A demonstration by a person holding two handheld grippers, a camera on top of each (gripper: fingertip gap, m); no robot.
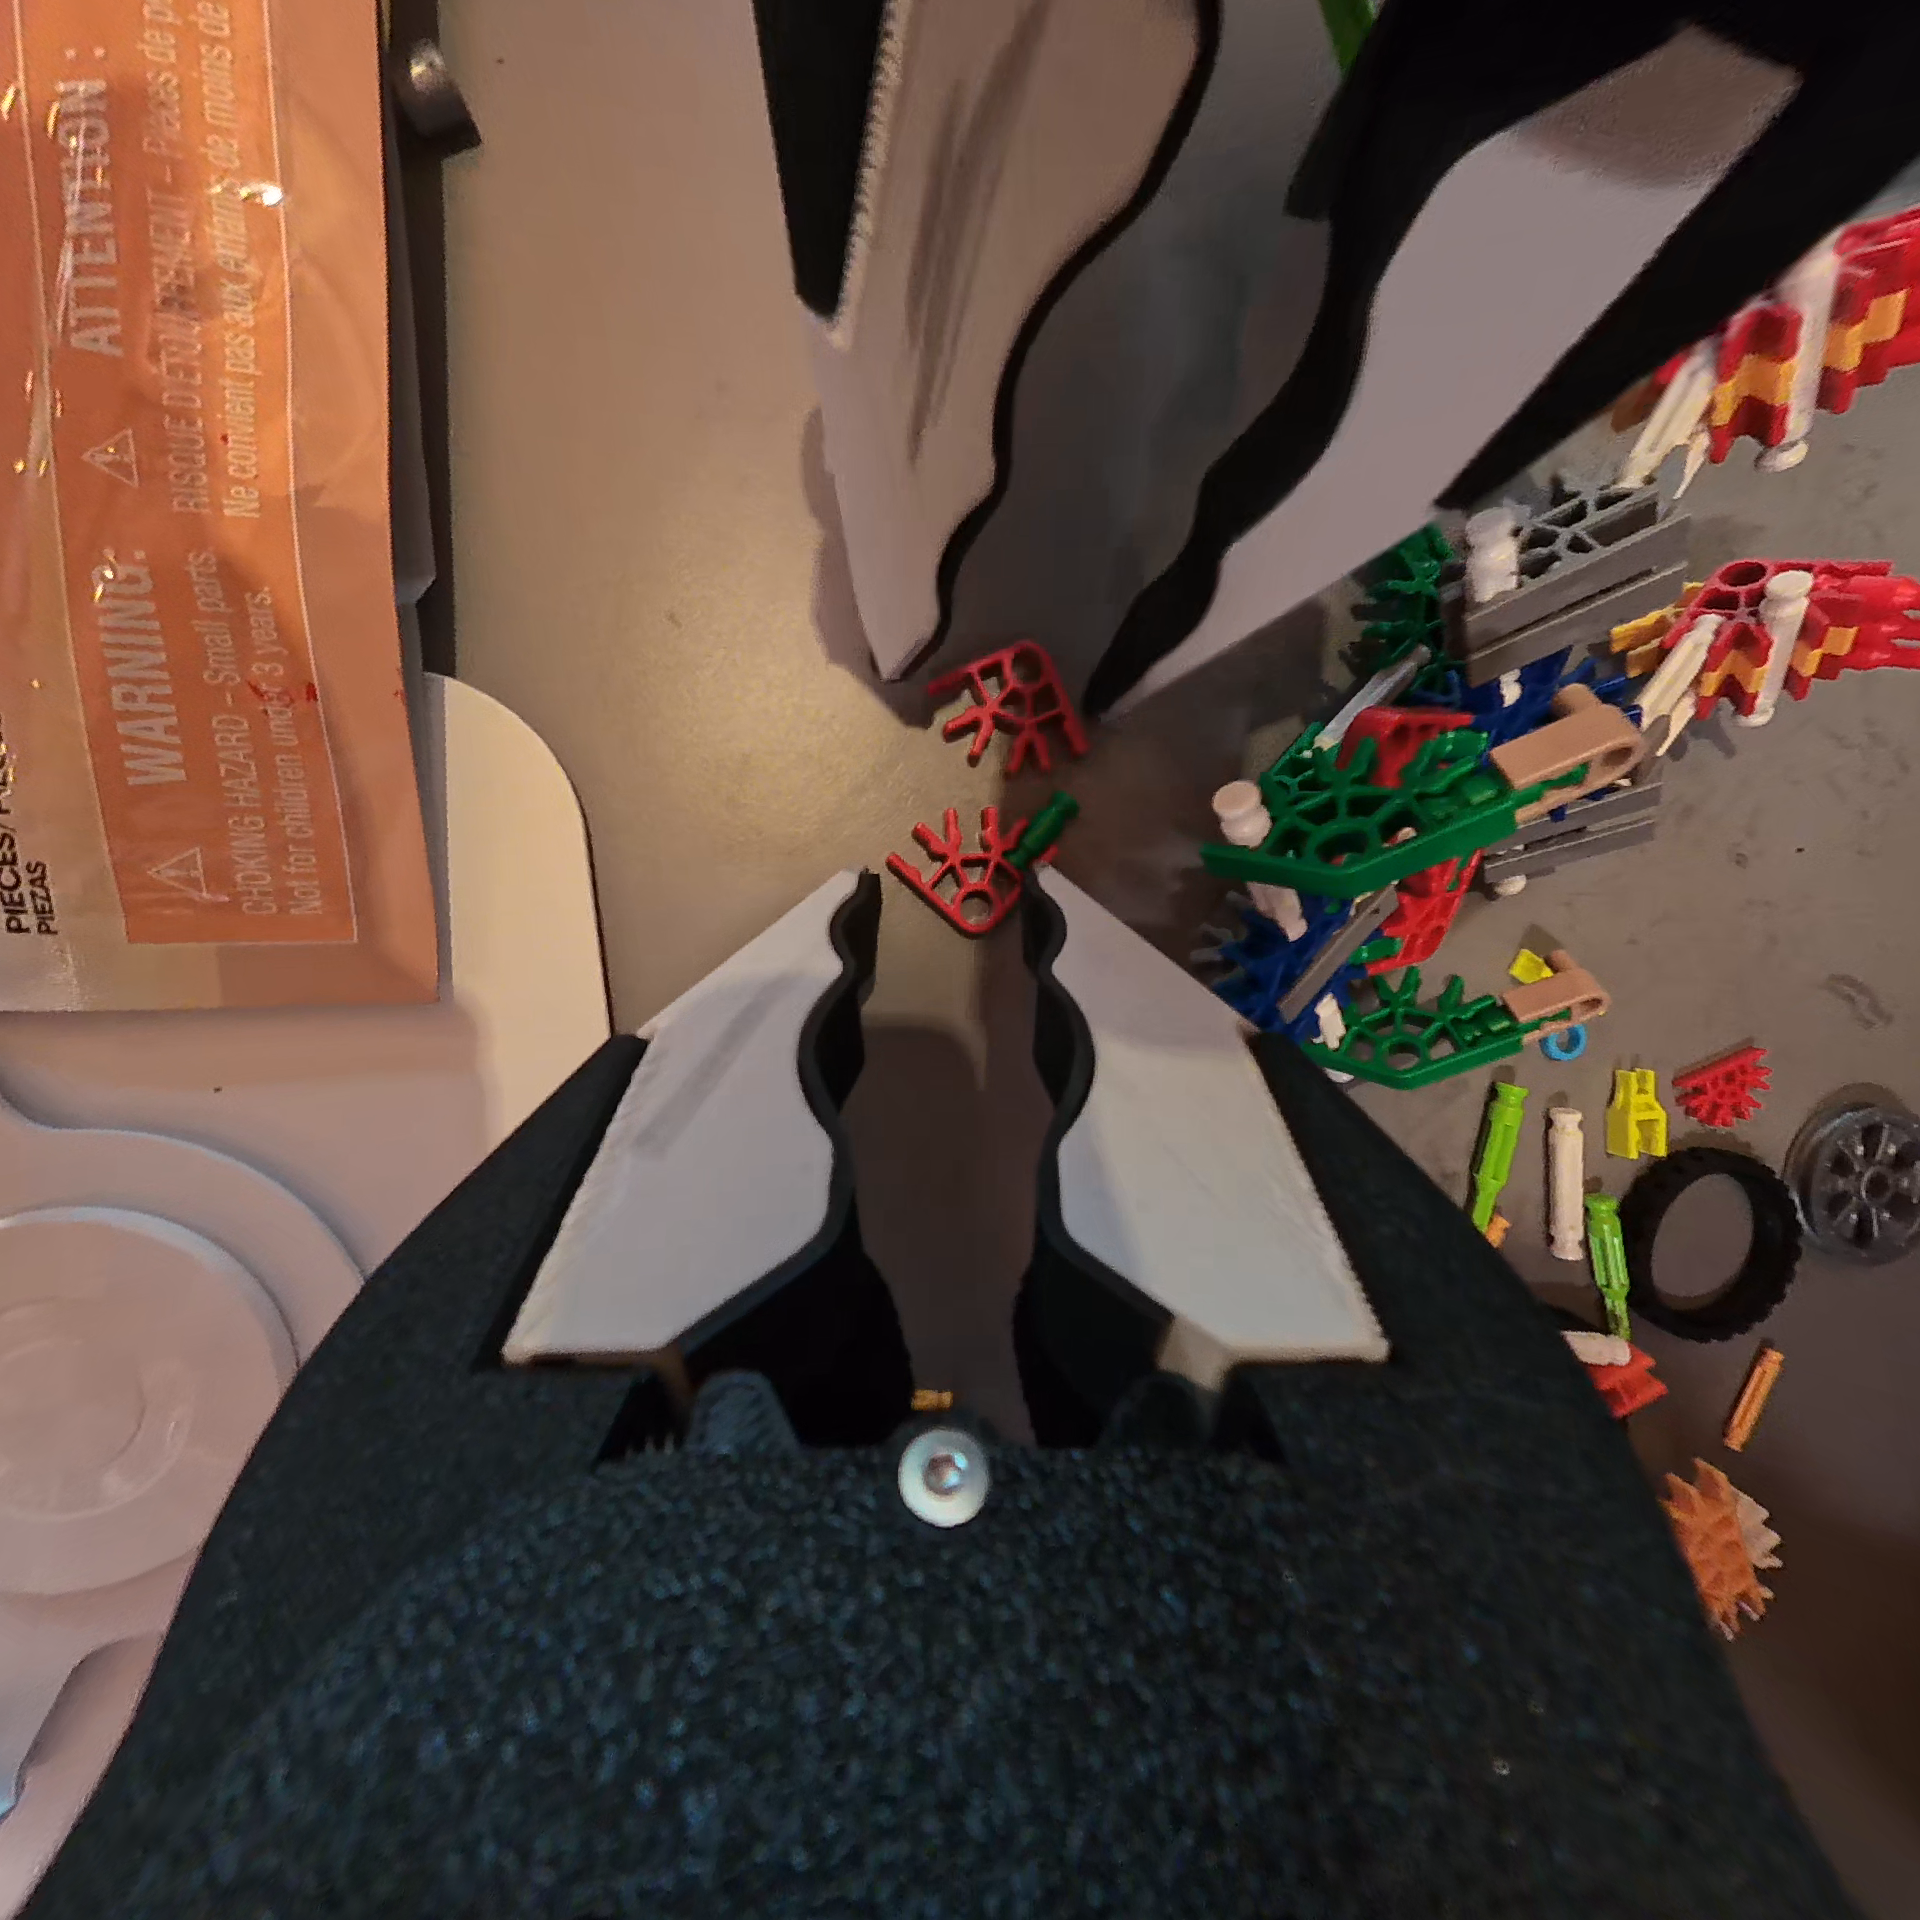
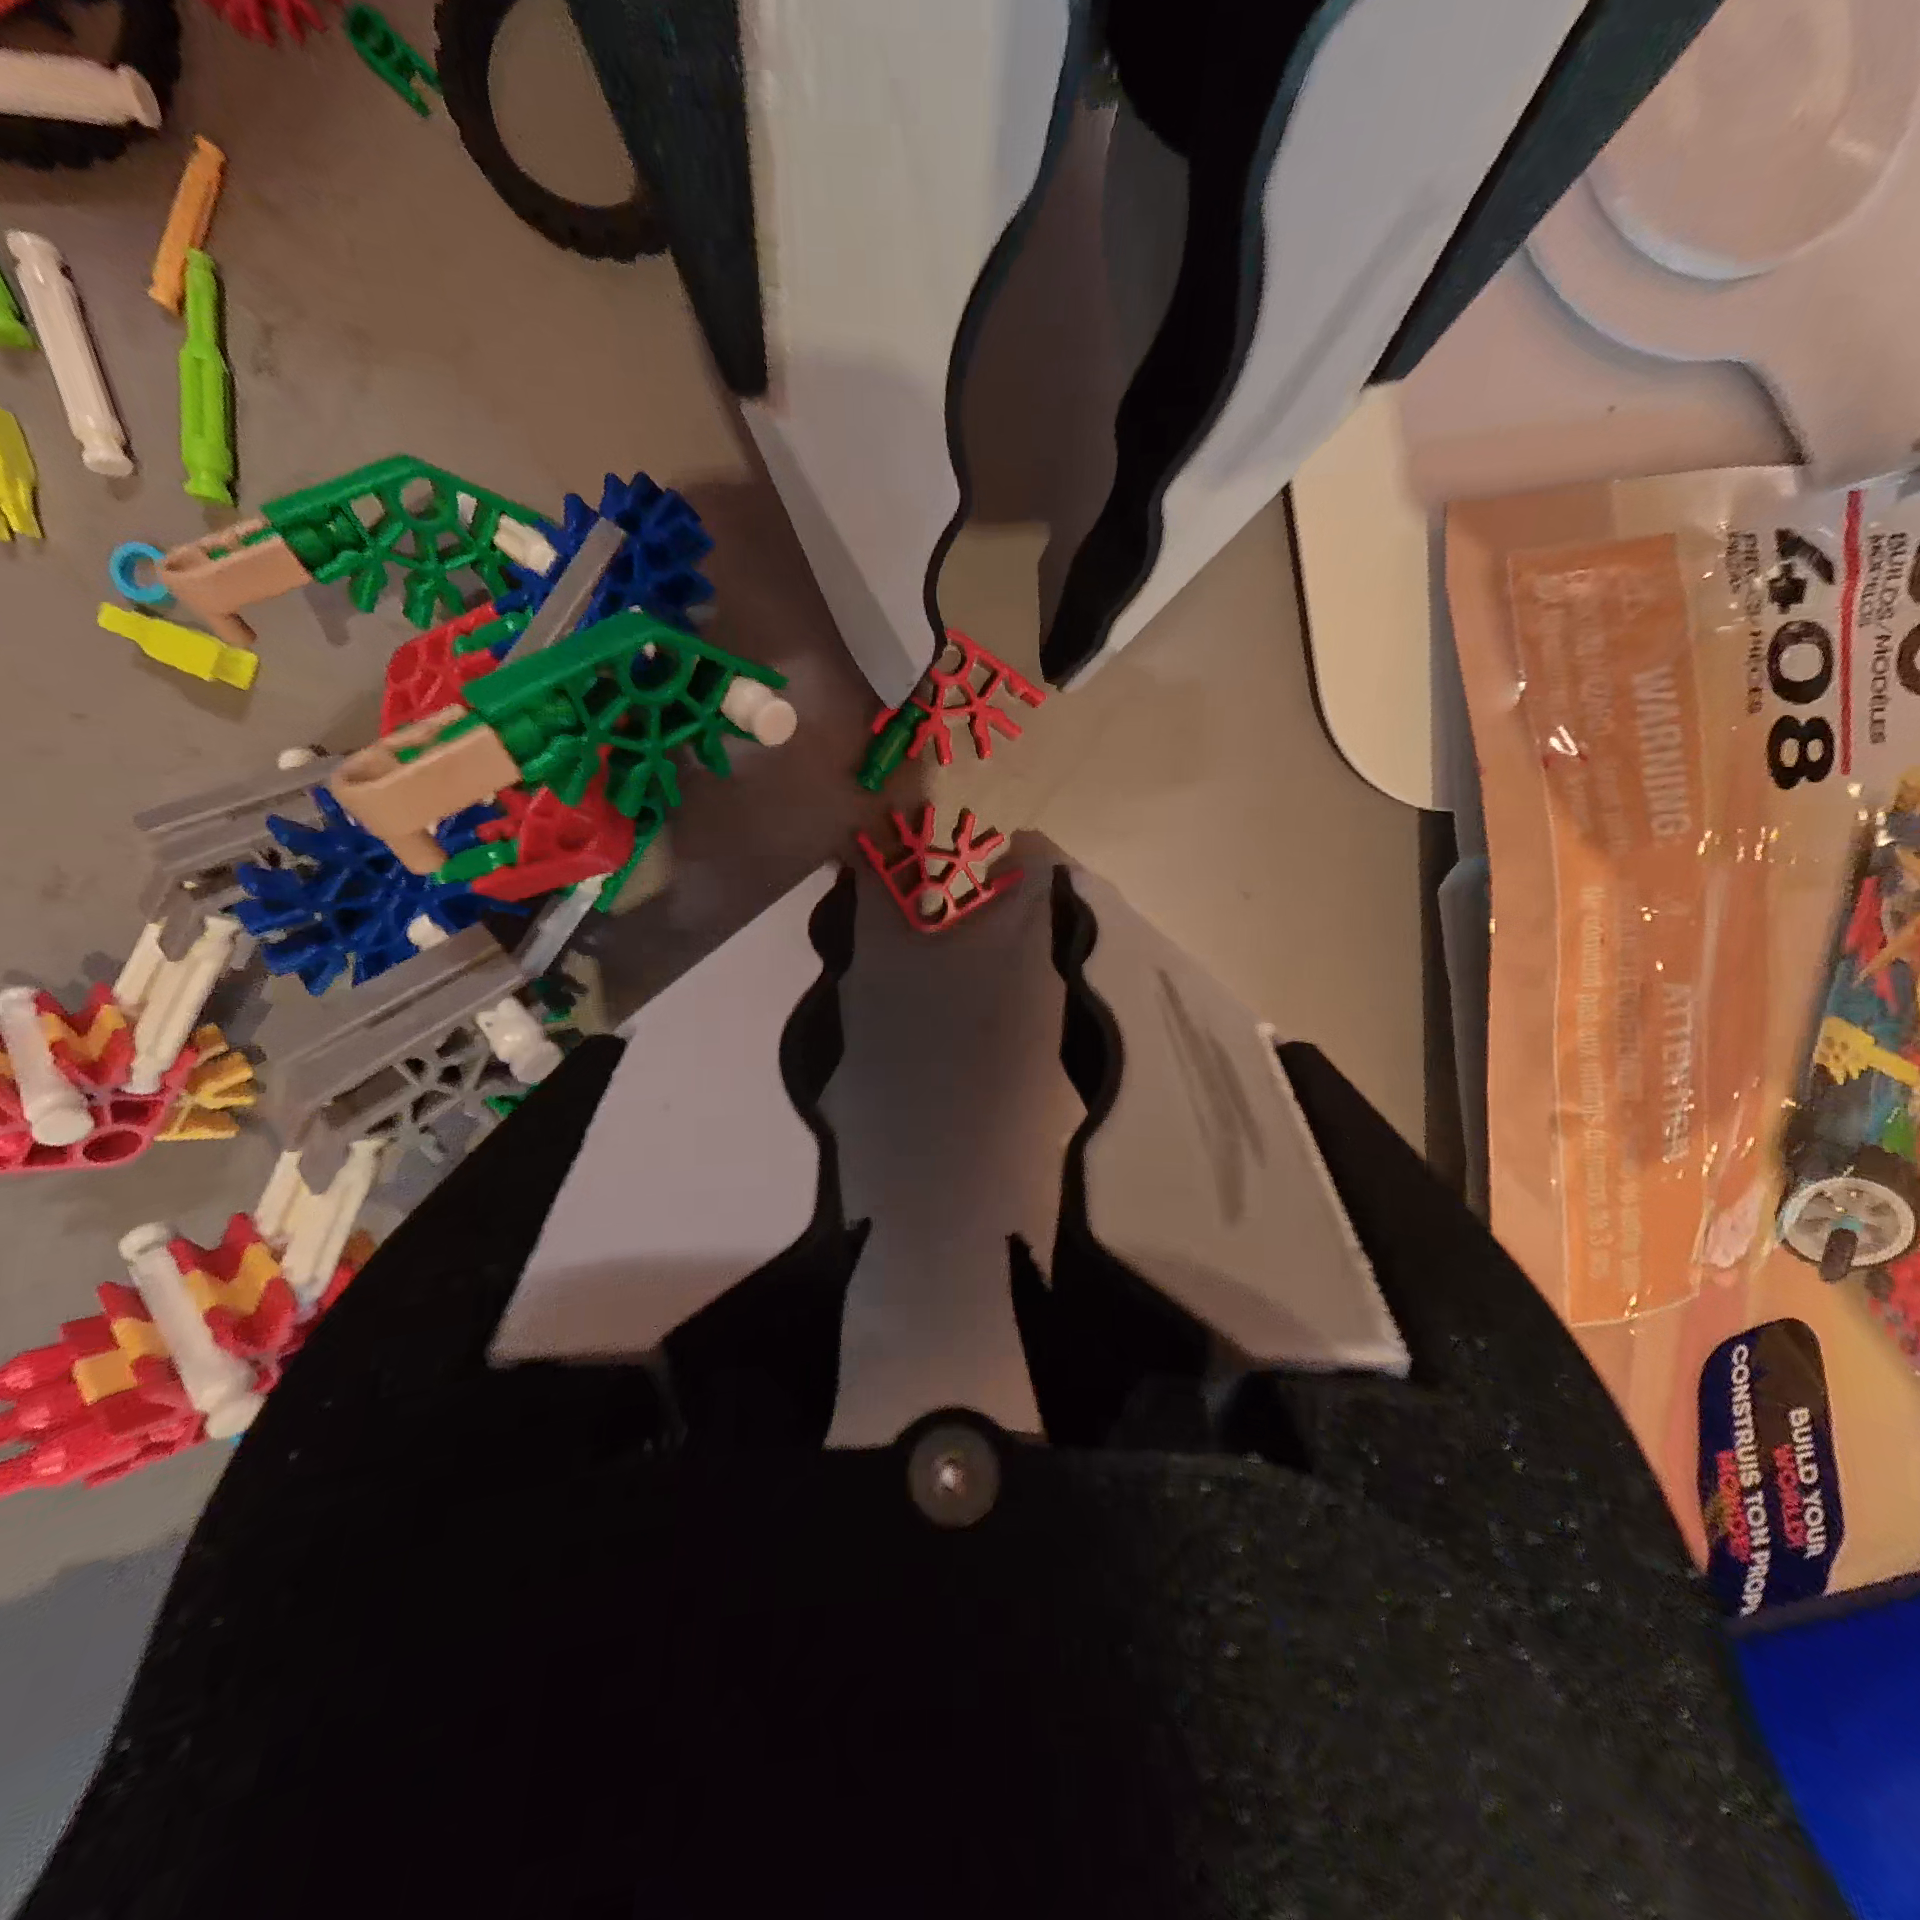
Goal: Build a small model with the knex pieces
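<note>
My left gripper (image 1: pixel 951 878) is shut on a red corner connector (image 1: pixel 966 883) that has a short green rod (image 1: pixel 1044 826) plugged into it. It holds the connector at the fingertips, low over the grey table. My right gripper (image 2: pixel 951 873) faces it tip to tip and is shut on a second, plain red corner connector (image 2: pixel 935 868). The two connectors are a small gap apart and do not touch. The right gripper (image 1: pixel 992 691) also shows in the left wrist view with its connector (image 1: pixel 1008 707). The left gripper (image 2: pixel 977 681) shows in the right wrist view with its connector (image 2: pixel 966 696).
A built cluster of green, blue, red and grey pieces (image 1: pixel 1371 821) lies beside the grippers, with red-white-orange assemblies (image 2: pixel 125 1081) past it. A black tyre (image 1: pixel 1709 1242), a grey wheel hub (image 1: pixel 1860 1184) and loose rods lie nearby. An orange parts bag (image 2: pixel 1662 935) rests on a white tray (image 1: pixel 156 1351). The grippers are tip to tip, or close to it. Both grippers' tips are roughly 20 cm from the grey wheel hub (image 1: pixel 1860 1184).
</note>
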